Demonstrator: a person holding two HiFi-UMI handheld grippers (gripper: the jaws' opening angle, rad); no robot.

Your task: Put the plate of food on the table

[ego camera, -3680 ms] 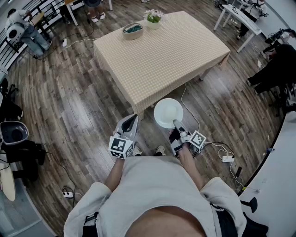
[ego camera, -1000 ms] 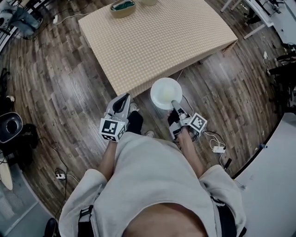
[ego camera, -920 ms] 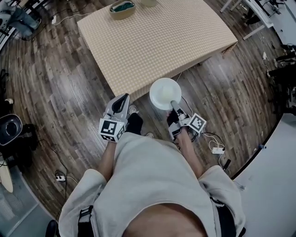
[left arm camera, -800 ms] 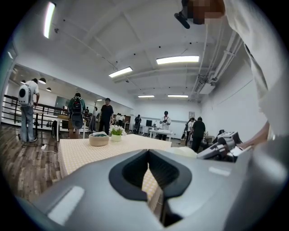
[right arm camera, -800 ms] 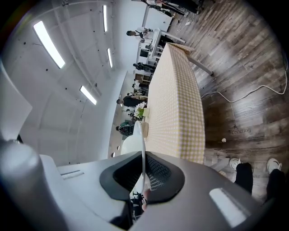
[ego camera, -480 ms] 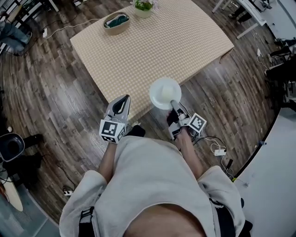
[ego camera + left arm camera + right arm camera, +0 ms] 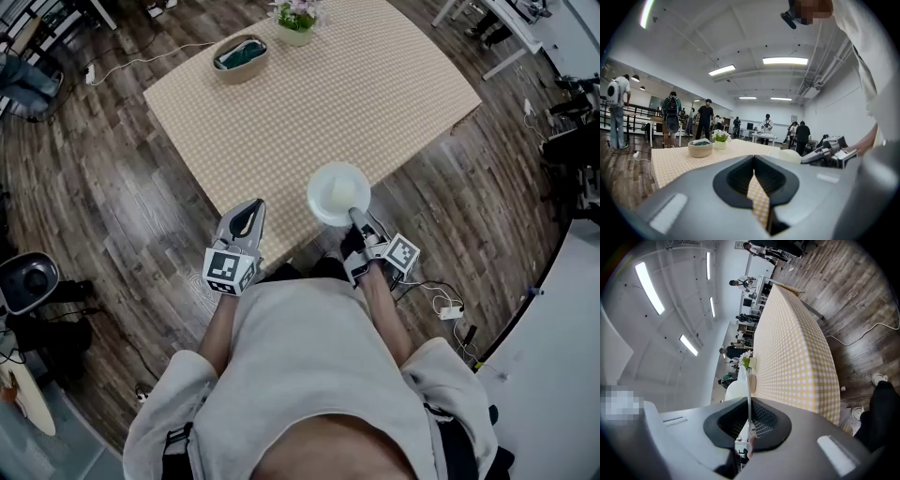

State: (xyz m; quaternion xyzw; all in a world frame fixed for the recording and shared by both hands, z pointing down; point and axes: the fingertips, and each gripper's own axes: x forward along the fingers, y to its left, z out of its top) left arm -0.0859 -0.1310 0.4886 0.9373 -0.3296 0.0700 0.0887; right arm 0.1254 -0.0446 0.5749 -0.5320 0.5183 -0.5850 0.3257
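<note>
The table (image 7: 309, 94) has come much closer than it was a few seconds back. Its near edge was well ahead of me then, and now it reaches under the plate (image 7: 337, 192) I carry.

The floor (image 7: 112, 206) is the widest thing, dark wooden planks with a streaky grain and a dull sheen. On it stands the rectangular table, wholly draped in a soft cloth of fine yellow and white checks that hangs down over the sides.

The plate is round, white and smooth, with a shallow raised rim. It is held level at the cloth's near edge, its far half over the table and its near half over the floor. I cannot tell what lies on it, nor whether it touches the cloth.

Far across the table sits an oval woven basket (image 7: 240, 56) with something green inside. Just beside it is a small pale pot of white flowers (image 7: 296, 21).

My right tongs (image 7: 356, 217) are closed almost fully on the plate's near rim. In the right gripper view the thin white rim runs edge-on between the ribbed black pads. My left tongs (image 7: 251, 208), grey moulded plastic with a marker cube behind, hang beside the plate with their jaws pressed together and nothing in them.
</note>
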